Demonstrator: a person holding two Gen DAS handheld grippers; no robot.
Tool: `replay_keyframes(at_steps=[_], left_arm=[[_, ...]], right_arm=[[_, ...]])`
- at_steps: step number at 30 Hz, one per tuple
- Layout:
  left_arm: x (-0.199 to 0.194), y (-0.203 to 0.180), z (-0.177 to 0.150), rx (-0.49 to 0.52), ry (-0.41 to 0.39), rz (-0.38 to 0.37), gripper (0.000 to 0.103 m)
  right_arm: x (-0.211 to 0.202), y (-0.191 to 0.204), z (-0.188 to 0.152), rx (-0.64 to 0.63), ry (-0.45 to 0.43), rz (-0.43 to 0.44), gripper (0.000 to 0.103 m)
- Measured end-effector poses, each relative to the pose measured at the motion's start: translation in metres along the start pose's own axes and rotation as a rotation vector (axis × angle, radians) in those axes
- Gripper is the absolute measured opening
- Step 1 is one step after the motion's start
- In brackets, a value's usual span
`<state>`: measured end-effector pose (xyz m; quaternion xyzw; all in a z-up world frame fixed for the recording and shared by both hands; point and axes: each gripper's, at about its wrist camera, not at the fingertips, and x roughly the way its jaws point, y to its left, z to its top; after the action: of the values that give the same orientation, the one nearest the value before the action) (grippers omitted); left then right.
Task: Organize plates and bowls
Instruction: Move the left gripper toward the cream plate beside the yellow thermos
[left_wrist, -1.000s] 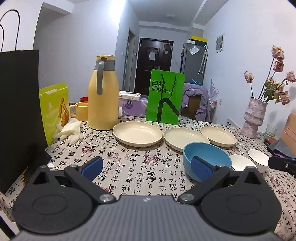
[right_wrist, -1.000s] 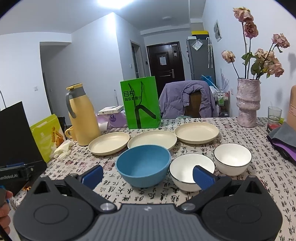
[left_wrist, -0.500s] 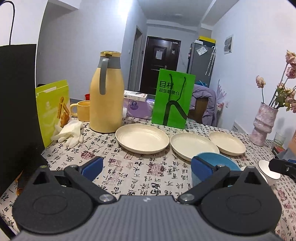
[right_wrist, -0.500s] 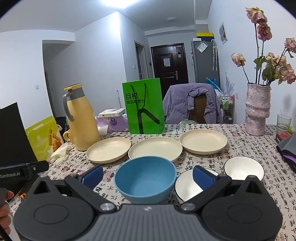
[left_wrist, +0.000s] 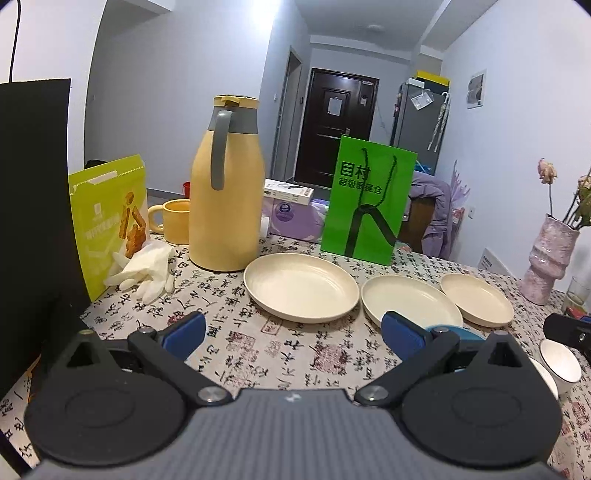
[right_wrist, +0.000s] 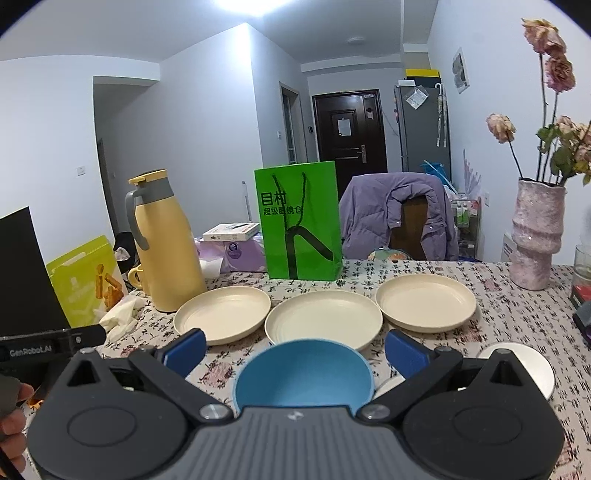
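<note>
Three cream plates are sitting in a row on the tabletop (right_wrist: 517, 310), which is wearing a cloth with black writing. The left plate (right_wrist: 223, 312), the middle plate (right_wrist: 323, 321) and the right plate (right_wrist: 424, 301) are lying flat and empty, just beside each other. They are looking thin and light, maybe plastic, so they are likely sliding easily on the cloth. The best place to pinch one is the raised rim at the near edge.

In front of them a blue bowl (right_wrist: 303, 373) is sitting right between the blue pads of the right tongs (right_wrist: 295, 350). It is looking matte and light, and its thin wall is a good spot to pinch. Two white bowls (right_wrist: 524, 363) are sitting to its right, partly hidden. These are shiny with a dark rim, probably china, so they are likely heavier, slippery and easy to chip.

The right tongs are wide apart and holding nothing. The left tongs (left_wrist: 293, 330) are also wide apart and empty, hanging over bare cloth near the left plate.

Behind the plates a yellow jug (left_wrist: 225, 184), a green bag (left_wrist: 365, 205) and a pink vase (right_wrist: 537, 236) are standing, so lifted dishes are needing care
</note>
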<state>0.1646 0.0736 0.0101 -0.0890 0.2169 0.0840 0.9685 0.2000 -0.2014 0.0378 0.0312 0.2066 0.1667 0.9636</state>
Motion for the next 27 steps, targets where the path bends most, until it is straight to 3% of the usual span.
replay_keyframes(at_steps=[17,27], left_arm=[[0.049,0.011,0.033,-0.073,-0.007,0.051,0.103],[0.081,0.017,0.052,-0.12,-0.011,0.072,0.103]], right_arm=[[0.064,0.02,0.031,-0.027,0.007,0.034,0.103],[0.107,0.027,0.053,0.024,0.028,0.057,0.103]])
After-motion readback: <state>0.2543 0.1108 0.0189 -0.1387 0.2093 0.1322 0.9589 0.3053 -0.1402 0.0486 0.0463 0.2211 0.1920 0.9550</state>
